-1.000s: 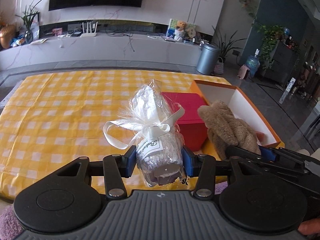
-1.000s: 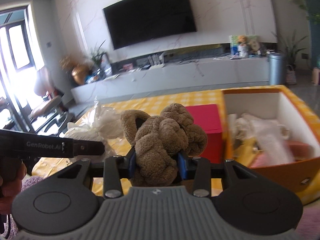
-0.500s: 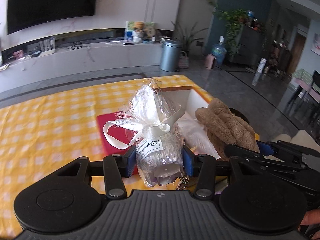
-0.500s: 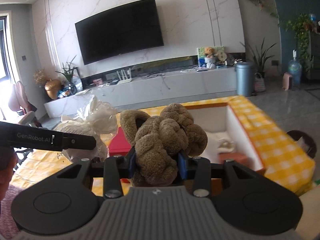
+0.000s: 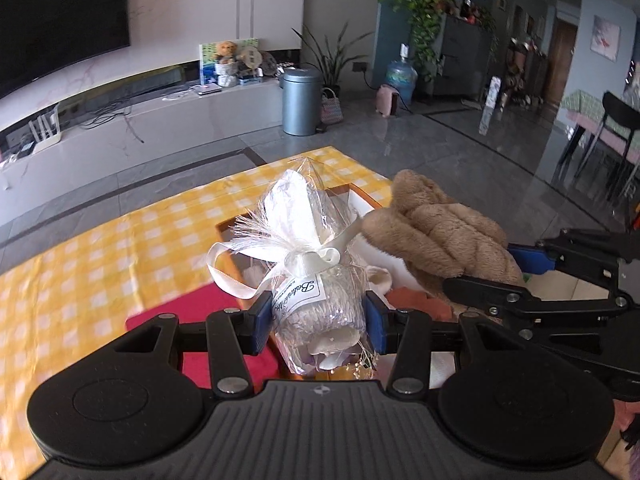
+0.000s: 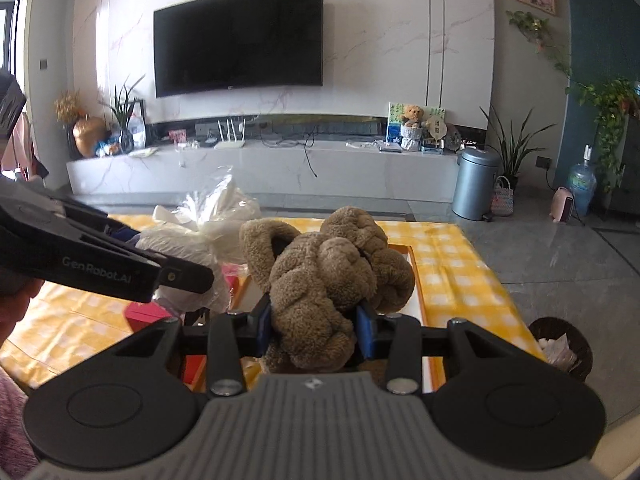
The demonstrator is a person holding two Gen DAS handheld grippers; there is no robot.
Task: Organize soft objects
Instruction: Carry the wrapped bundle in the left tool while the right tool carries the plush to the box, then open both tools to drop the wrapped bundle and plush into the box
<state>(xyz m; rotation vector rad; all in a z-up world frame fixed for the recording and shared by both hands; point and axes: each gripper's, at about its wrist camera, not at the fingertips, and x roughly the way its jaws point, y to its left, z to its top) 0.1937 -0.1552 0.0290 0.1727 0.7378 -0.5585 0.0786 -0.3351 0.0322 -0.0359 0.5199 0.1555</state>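
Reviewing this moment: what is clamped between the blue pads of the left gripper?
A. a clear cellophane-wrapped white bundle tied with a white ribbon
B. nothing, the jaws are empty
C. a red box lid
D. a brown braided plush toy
A: in the left wrist view the left gripper presses both blue pads against the clear cellophane-wrapped white bundle tied with a white ribbon, while the brown braided plush toy sits in the right gripper.

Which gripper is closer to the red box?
Left. The left gripper, holding the wrapped gift, hangs right beside the red box; the right gripper, holding the brown plush, is farther over.
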